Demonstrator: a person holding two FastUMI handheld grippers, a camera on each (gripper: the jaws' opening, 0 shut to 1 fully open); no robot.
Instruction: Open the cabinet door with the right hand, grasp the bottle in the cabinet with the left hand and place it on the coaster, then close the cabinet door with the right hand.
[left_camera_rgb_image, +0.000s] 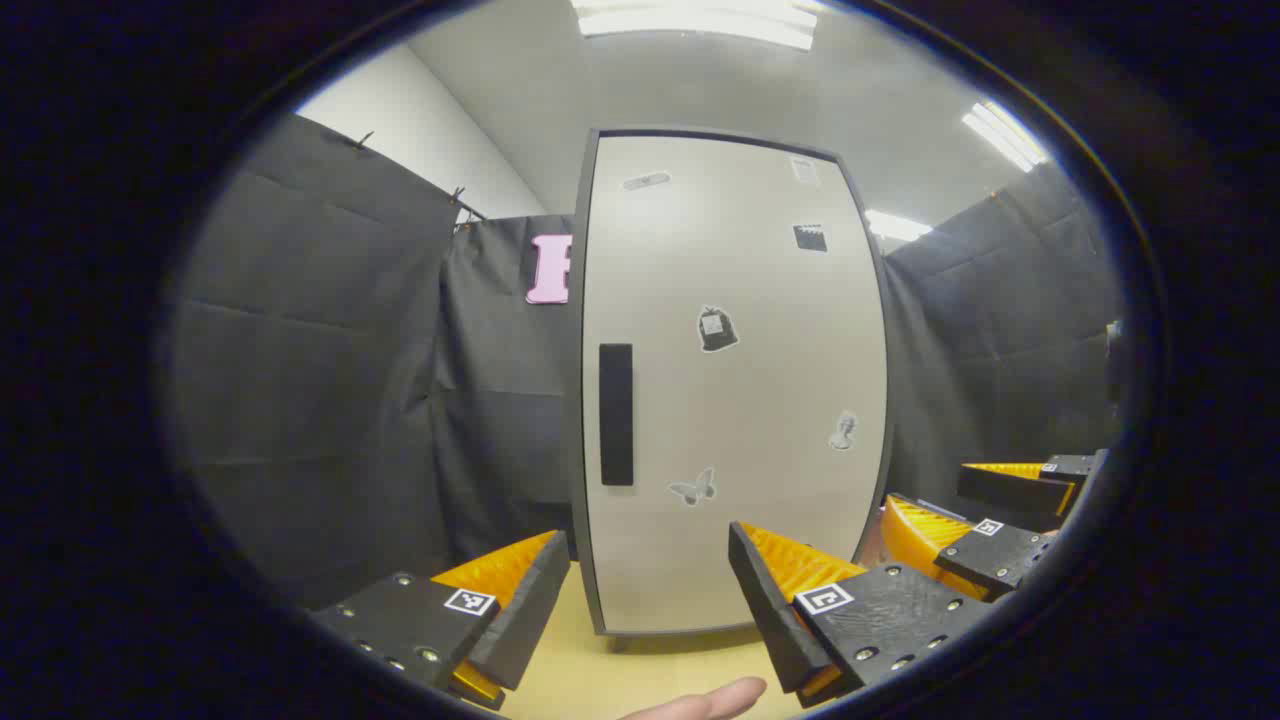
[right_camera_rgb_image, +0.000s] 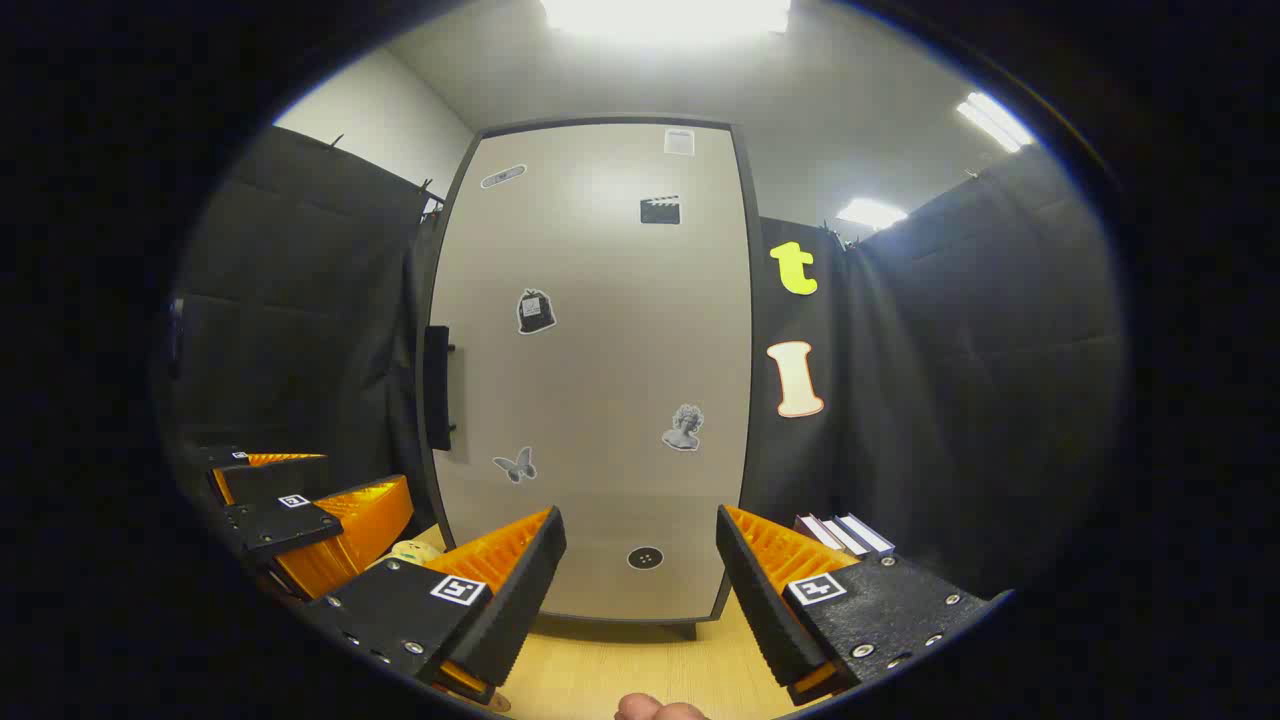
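Left hand-held gripper (left_camera_rgb_image: 648, 610) hangs wide apart and empty, facing the shut cabinet door (left_camera_rgb_image: 735, 400). On the door's left edge stands a dark vertical handle (left_camera_rgb_image: 616, 414), a stiff bar that looks best taken at its middle. The bottle presumably sits behind the door, unseen. Right hand-held gripper (right_camera_rgb_image: 640, 590), also wide and empty, hovers above the worktop (right_camera_rgb_image: 620, 670), apart from the door.

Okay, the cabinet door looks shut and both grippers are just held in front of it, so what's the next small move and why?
Probably bring the right hand-held gripper up and left toward the dark handle on the door's left edge. The door looks closed, and the gripper's jaws stand open with nothing between them, low in front of the door and apart from the handle. The left hand-held gripper can likely wait, open.
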